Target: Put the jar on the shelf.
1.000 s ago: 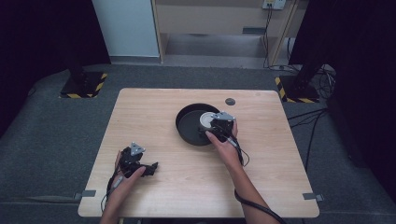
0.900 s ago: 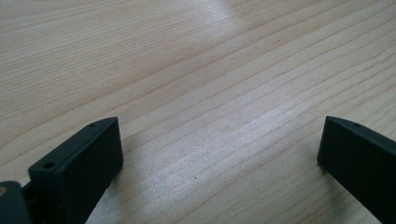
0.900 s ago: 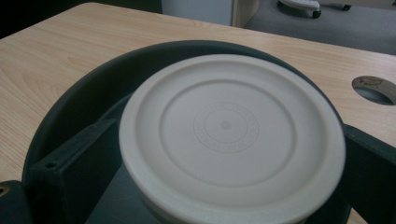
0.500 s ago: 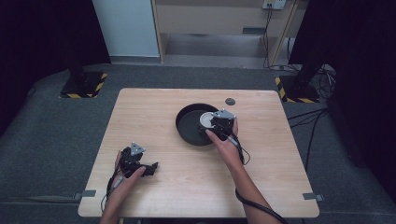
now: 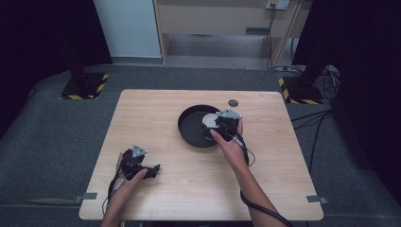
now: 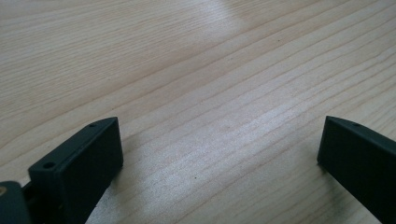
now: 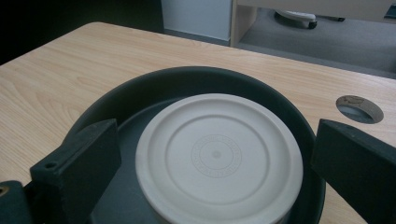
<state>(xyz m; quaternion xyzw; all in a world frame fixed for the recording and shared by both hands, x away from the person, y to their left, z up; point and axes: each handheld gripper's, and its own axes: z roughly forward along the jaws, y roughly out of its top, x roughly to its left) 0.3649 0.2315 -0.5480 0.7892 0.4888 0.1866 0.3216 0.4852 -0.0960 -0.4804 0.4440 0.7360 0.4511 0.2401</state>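
A pale wooden table (image 5: 189, 189) with a visible grain stands on grey carpet (image 5: 47, 142), and a round cable hole (image 5: 232, 102) is cut into its far side, right of centre. Beyond the table are a light wooden cabinet (image 5: 222, 19), a white panel (image 5: 127, 28) to its left, and dark curtains on both sides; two post bases with yellow-and-black hazard stripes (image 5: 85, 87) sit on the floor near the far corners, and loose cables lie on the right. Near the middle of the table, toward the far edge, sits a shallow round black dish (image 5: 191, 127). Inside it lies a white round lid (image 7: 219, 158), flat disc-shaped with concentric rings moulded on its face; it rests toward the right part of the dish, leaning slightly up against the wall nearest the gripper. The right gripper (image 5: 213, 130) is held over the right rim of the dish; in the right gripper view its two black jaws stand wide apart on either side of the lid, not touching it and clamping nothing. The left gripper (image 5: 153, 170) rests low at the near left part of the table, well apart from the dish; in the left gripper view its jaws are spread wide over bare wood with nothing between them. A thin cable trails from each gripper back toward the person's forearms.
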